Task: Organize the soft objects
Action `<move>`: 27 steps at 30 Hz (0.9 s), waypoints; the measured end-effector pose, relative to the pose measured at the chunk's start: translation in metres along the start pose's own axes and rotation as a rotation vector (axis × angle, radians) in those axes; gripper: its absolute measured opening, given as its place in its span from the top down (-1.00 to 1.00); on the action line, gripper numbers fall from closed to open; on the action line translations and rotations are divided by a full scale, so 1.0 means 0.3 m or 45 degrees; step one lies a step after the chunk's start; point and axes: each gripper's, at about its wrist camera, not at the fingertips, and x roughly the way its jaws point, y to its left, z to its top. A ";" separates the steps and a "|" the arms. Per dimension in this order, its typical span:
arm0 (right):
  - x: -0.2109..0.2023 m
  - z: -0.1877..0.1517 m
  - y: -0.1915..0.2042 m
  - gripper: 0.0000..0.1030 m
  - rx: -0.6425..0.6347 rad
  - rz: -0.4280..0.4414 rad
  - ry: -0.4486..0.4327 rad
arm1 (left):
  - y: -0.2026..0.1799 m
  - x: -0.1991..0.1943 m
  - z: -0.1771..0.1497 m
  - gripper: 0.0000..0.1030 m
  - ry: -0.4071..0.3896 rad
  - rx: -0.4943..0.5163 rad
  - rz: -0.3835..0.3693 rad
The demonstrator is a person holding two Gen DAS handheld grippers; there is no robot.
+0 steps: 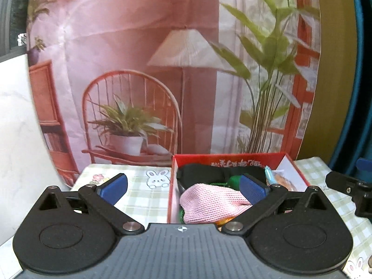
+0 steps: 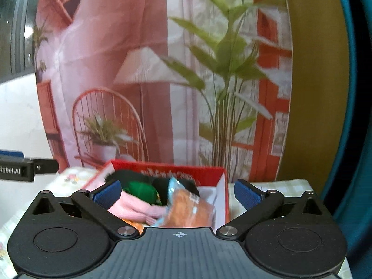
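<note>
A red cardboard box (image 1: 172,186) (image 2: 220,193) stands on the checked tablecloth and holds soft things. Inside lie a pink knitted cloth (image 1: 209,203) (image 2: 137,209), a black cloth (image 1: 204,174) (image 2: 130,175), a green piece (image 1: 233,179) (image 2: 140,190) and a wrapped orange bun (image 2: 188,209) (image 1: 282,181). My left gripper (image 1: 184,187) hovers open above the box's left wall with nothing between its blue pads. Over the box, my right gripper (image 2: 177,194) is open too and holds nothing. The right gripper's black tip (image 1: 346,182) shows at the left view's right edge.
The green-checked tablecloth (image 1: 139,195) (image 2: 274,186) with bunny prints covers the table around the box. A printed backdrop (image 1: 162,69) of a room with a chair, lamp and plants hangs close behind. A white wall (image 1: 18,139) lies left, a teal curtain (image 2: 355,116) right.
</note>
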 end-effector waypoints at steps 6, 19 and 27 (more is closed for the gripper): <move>-0.126 0.060 0.057 -0.99 0.022 -0.035 -0.044 | 0.021 -0.167 0.018 -1.00 -0.082 0.033 0.058; -0.371 0.127 0.211 -0.99 -0.079 -0.055 -0.161 | 0.041 -0.464 0.012 -1.00 -0.183 -0.025 0.126; -0.468 0.139 0.233 -0.99 -0.022 -0.016 -0.212 | 0.033 -0.576 0.017 -1.00 -0.261 -0.013 0.182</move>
